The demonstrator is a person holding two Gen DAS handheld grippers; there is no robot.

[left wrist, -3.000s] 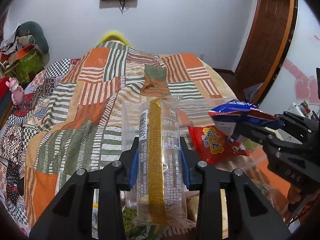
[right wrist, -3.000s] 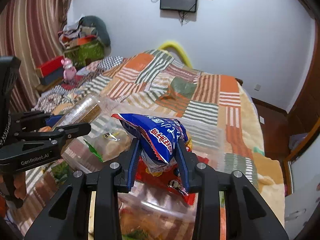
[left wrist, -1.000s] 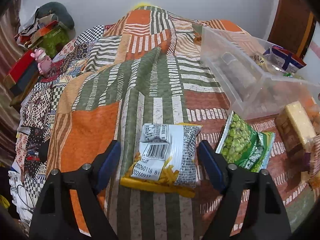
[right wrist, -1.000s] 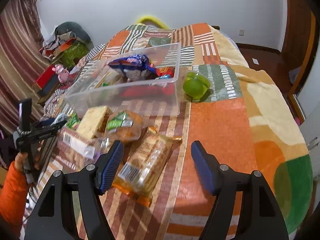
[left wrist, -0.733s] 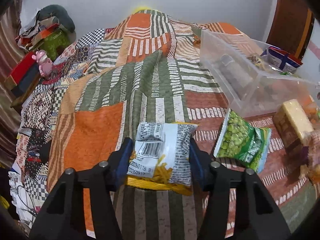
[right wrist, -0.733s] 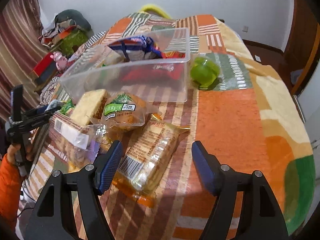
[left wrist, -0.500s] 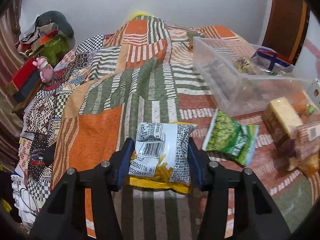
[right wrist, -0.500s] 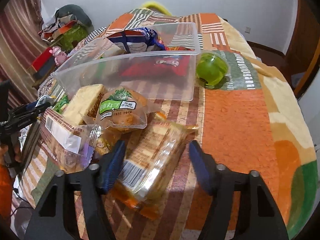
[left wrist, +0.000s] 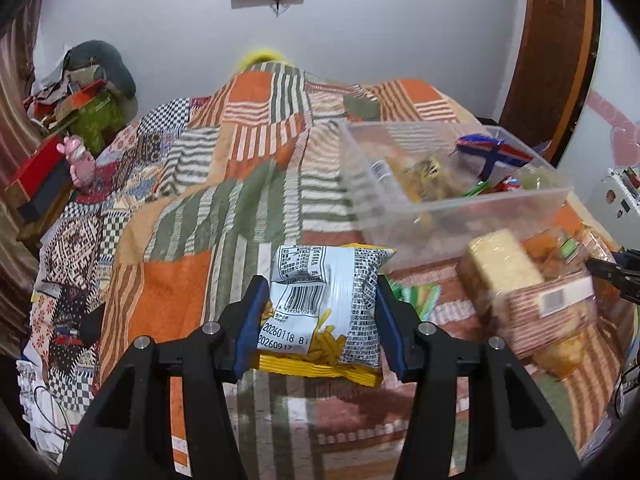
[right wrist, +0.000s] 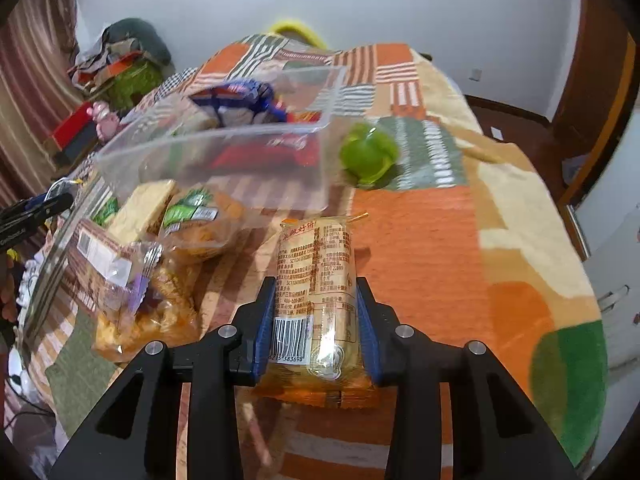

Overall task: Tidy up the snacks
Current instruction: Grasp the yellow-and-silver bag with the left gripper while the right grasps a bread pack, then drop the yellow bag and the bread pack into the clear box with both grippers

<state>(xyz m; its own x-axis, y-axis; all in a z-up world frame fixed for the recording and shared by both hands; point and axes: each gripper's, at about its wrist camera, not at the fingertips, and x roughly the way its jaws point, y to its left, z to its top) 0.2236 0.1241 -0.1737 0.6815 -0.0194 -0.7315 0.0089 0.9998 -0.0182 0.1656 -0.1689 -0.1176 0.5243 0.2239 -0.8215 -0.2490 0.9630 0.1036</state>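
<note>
While your left gripper point(left wrist: 320, 316) is clamped on the white fries bag point(left wrist: 326, 302), the clear bin point(left wrist: 460, 204) lies ahead and to its right on the quilt point(left wrist: 180, 248), so carry that way. In the right wrist view, your right gripper point(right wrist: 316, 320) grips the orange cracker pack point(right wrist: 316, 296) across its width, long axis pointing forward; the bin sits ahead-left, nearer this hand.

Even, soft indoor light, moderately bright; white wall point(left wrist: 400, 32) evenly lit, no hard shadows. Strong fisheye bending, dark vignette in corners of both views. Left view: motion blur on clear bin point(left wrist: 452, 204) and bread packs point(left wrist: 532, 304). Right view: green ball point(right wrist: 369, 153) and bin contents smeared; printed text on held packet point(right wrist: 316, 292) sharp.
</note>
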